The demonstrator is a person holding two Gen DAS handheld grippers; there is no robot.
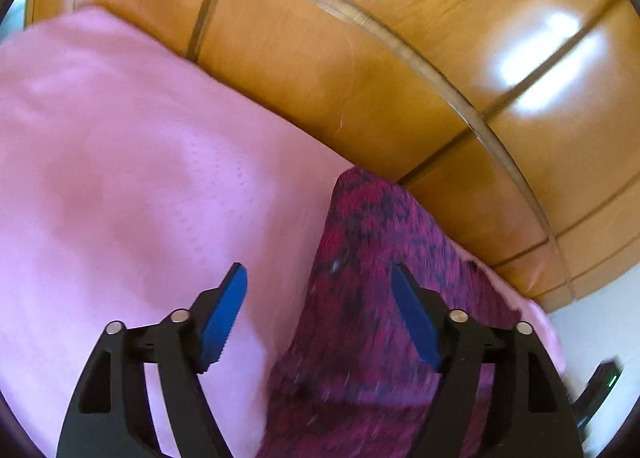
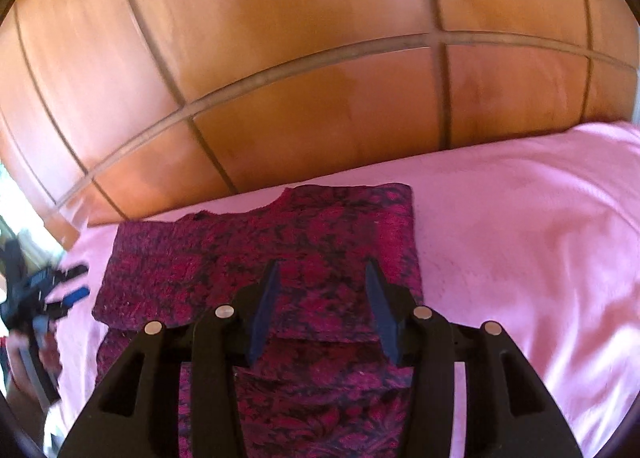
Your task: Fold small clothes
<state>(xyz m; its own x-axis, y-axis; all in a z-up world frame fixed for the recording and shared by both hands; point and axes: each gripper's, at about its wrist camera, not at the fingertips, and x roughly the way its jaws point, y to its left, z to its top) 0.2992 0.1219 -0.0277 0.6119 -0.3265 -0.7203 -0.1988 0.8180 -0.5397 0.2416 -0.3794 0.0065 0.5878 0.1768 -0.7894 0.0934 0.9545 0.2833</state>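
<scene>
A small magenta garment with a dark floral print (image 2: 280, 254) lies on a pink bedsheet (image 2: 520, 242), its top part folded over the lower part. It also shows in the left wrist view (image 1: 384, 298) at the lower right. My left gripper (image 1: 318, 278) is open and empty, above the garment's left edge and the sheet (image 1: 120, 177). My right gripper (image 2: 322, 270) is open and empty, hovering over the middle of the garment. The left gripper also shows at the left edge of the right wrist view (image 2: 52, 290).
A glossy wooden panelled headboard (image 2: 300, 77) rises right behind the bed; it also shows in the left wrist view (image 1: 400, 57). The pink sheet spreads wide to the right of the garment. A pale floor or wall (image 1: 600, 318) shows past the bed's corner.
</scene>
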